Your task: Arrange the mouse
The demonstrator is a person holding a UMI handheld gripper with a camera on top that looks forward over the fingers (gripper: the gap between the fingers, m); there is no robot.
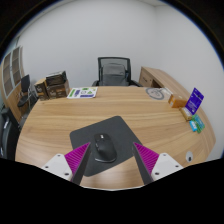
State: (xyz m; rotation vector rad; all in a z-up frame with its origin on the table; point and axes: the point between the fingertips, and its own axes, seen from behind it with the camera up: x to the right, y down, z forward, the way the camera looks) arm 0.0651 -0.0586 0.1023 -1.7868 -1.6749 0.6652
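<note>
A black computer mouse (105,149) lies on a dark grey mouse pad (105,141) on a round wooden table (60,115). My gripper (112,160) is open, with its two magenta pads (78,158) spread wide on either side. The mouse sits on the pad between the fingers, nearer the left one, with a gap at each side. Neither finger touches it.
A black office chair (115,71) stands beyond the table's far edge. Booklets (83,92) lie at the far left, a black box (54,84) beside them. A purple box (194,99), a blue item (177,100) and a teal item (196,124) sit at the right.
</note>
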